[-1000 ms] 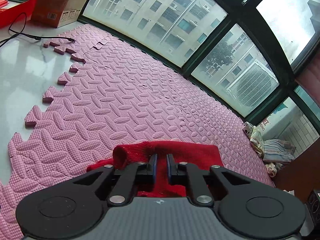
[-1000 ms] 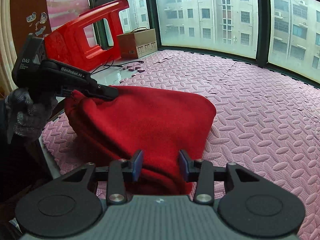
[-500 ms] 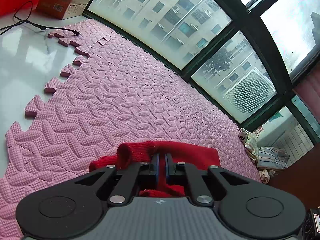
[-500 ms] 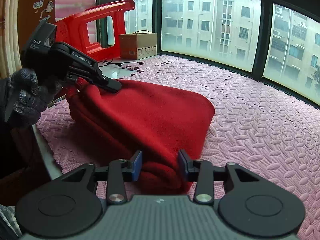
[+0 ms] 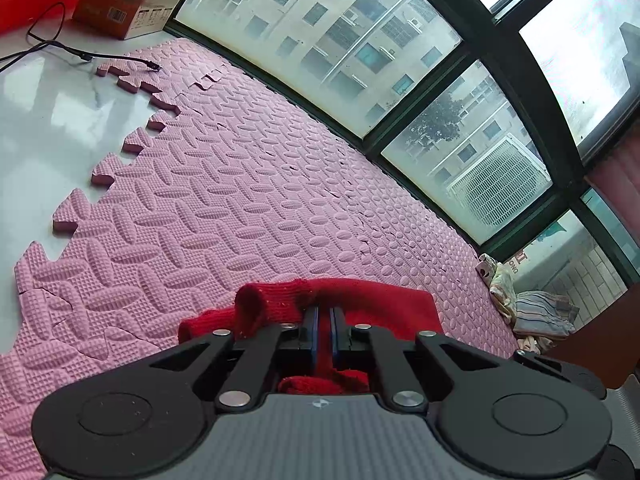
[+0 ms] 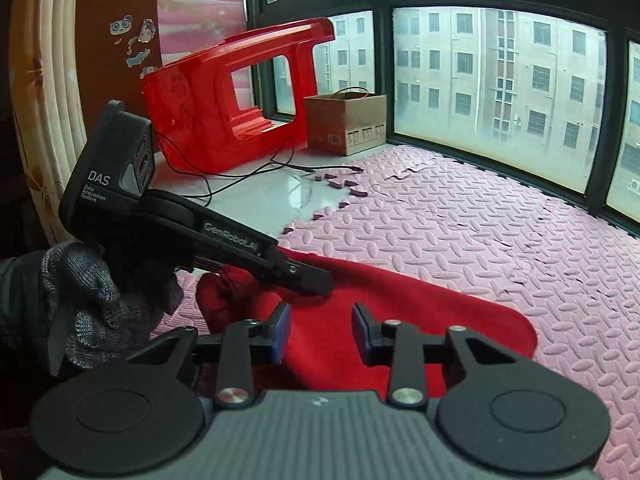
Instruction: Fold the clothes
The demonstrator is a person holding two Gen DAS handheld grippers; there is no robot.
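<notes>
A red knit garment [image 6: 420, 320] lies spread on the pink foam mat [image 6: 480, 220]. My left gripper [image 5: 324, 312] is shut on the garment's bunched edge [image 5: 276, 304]; red cloth fills the narrow slit between its pads. In the right wrist view that left gripper [image 6: 316, 280] comes in from the left, held by a grey gloved hand [image 6: 80, 300]. My right gripper [image 6: 320, 320] hovers over the near part of the garment. Its jaws are closing, and the pads do not press on the cloth seen between them.
A red plastic stool [image 6: 224, 112] lies on its side by the window, with a cardboard box [image 6: 348, 124] beside it. A black cable [image 6: 248, 172] runs over the white floor [image 5: 48, 120]. Folded clothes [image 5: 532, 312] are piled at the mat's far right corner.
My right gripper drew back and rose off the garment's fold, its jaws narrowing. The humped cloth now lies flatter on the mat. The left gripper stayed shut on the edge.
</notes>
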